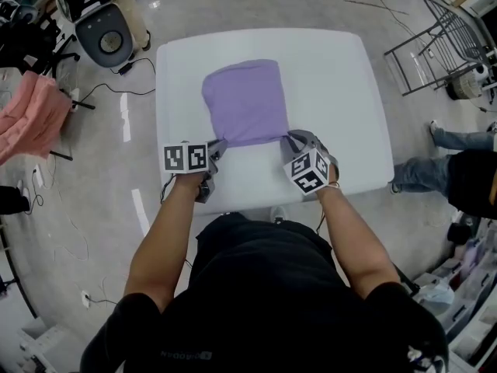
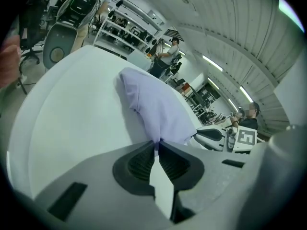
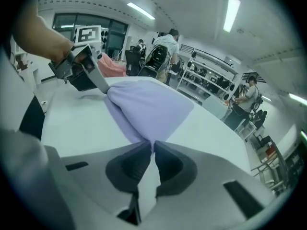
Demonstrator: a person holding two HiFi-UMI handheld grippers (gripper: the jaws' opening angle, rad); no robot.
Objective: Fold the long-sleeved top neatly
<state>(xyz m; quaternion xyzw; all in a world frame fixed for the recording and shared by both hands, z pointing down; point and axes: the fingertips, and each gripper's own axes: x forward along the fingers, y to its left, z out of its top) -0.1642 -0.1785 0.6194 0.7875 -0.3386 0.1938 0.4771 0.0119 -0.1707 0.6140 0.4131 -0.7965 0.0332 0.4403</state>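
Observation:
A lilac long-sleeved top lies folded into a rough rectangle on the white table. My left gripper is shut on the top's near left corner; in the left gripper view the cloth runs into the closed tips. My right gripper is shut on the near right corner, and the fabric is pinched at its tips. Each gripper shows in the other's view: the right one and the left one.
A metal rack stands right of the table. A person in jeans sits at the right edge. A pink cloth hangs at the left, with a round grey device and floor cables beyond it.

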